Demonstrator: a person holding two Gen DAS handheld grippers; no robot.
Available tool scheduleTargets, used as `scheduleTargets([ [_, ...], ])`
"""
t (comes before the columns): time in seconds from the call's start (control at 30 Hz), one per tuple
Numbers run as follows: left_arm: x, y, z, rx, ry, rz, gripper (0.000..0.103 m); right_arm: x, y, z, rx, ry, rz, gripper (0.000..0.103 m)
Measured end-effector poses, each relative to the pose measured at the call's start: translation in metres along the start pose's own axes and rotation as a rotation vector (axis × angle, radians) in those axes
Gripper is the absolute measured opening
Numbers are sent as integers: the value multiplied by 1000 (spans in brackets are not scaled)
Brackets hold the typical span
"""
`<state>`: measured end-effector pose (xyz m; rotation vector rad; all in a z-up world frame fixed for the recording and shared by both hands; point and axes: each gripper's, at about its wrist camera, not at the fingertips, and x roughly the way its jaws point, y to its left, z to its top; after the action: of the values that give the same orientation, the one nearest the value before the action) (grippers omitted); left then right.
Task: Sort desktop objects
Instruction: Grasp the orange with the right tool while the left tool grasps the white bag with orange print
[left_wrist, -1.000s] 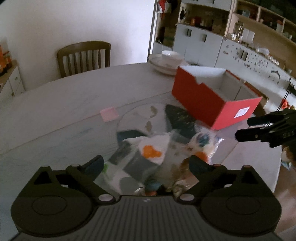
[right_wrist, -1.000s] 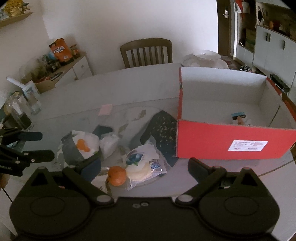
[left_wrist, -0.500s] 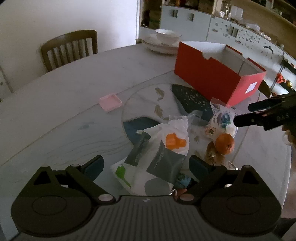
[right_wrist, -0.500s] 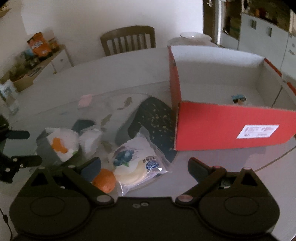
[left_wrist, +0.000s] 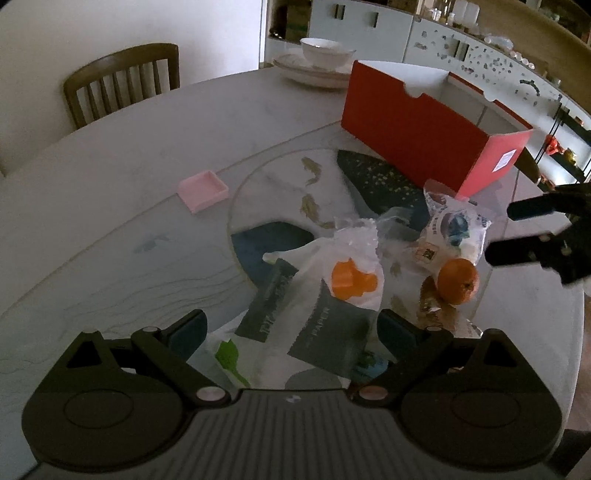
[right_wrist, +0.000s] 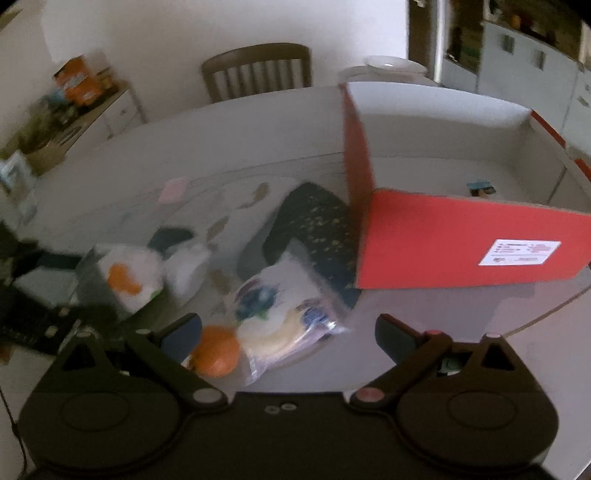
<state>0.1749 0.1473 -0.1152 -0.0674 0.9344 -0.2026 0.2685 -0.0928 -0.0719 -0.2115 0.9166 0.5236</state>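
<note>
Fingers of my right gripper (right_wrist: 288, 328) stand wide apart and hold nothing; those of my left gripper (left_wrist: 291, 325) are wide and empty too. My round white table (left_wrist: 110, 177) carries the open red cardboard box (right_wrist: 461, 240) near its right edge. The clear plastic snack packet (right_wrist: 284, 317) lies between my right fingers, just ahead, its long axis running from near-left up toward the box corner, so the right hand is nearer. The small orange fruit (right_wrist: 216, 350) touches the packet's left end, beside my left fingertip.
</note>
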Motion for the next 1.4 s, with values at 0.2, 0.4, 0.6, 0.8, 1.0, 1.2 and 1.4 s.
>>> scheduleTargets([
  [0.2,4,3,-1,-2,8,-2,99,-1,23,-7,-45,2,24,94],
  [0.4,8,4,-1,-1,11,-10,99,11,39,-10,-65,37,30,85],
  [0.6,10,4,-1,-5,15,-22,99,17,48,-11,-77,52,32,78],
  [0.8,11,4,0,-10,10,-30,98,20,52,-11,-80,51,19,72],
  [1.0,11,2,1,-14,11,-44,69,22,51,-12,-78,64,23,57],
  [1.2,9,1,4,-36,7,-54,55,21,52,-13,-80,62,22,45],
  [1.4,3,1,5,-68,-6,-50,48,18,45,-19,-56,60,28,42],
])
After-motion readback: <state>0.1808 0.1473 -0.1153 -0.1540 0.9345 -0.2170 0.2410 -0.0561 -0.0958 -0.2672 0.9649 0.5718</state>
